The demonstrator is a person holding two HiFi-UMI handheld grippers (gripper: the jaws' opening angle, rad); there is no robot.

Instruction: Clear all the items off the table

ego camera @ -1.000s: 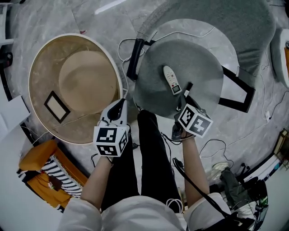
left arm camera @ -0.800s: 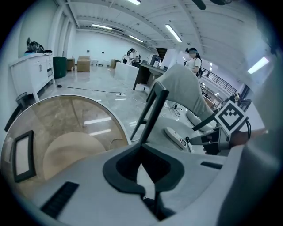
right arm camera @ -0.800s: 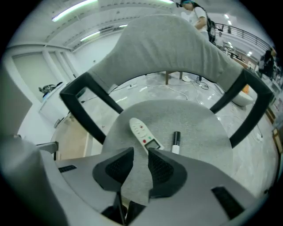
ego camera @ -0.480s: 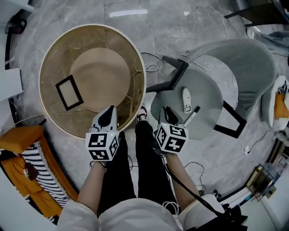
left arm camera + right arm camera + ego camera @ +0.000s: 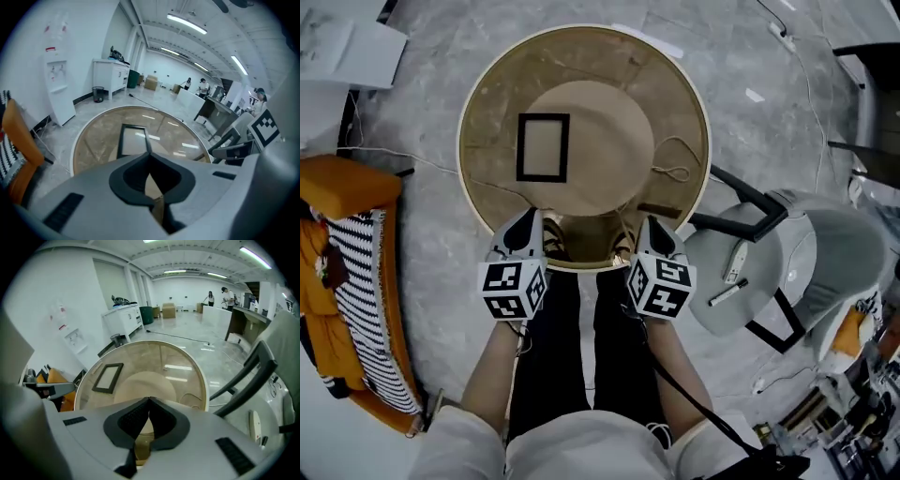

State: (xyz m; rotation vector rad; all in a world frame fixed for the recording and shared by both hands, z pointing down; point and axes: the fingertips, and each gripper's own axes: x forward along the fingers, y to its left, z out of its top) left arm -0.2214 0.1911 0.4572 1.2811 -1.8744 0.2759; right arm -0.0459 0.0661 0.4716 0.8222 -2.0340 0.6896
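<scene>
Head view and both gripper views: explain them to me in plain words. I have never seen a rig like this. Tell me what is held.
There is no robot here. A person holds the left gripper and the right gripper, one in each hand. The head view comes from a camera on the person's head that looks steeply down. Each gripper view comes from a camera riding on that gripper and looking along its two jaws. The marker-covered cubes are parts of the grippers.

Below is a round glass table with a black picture frame lying on it. To the right, a grey chair carries a white remote control and a marker pen.

The left gripper is shut and empty. The right gripper's jaws have just been closing and now meet, with nothing between them.
</scene>
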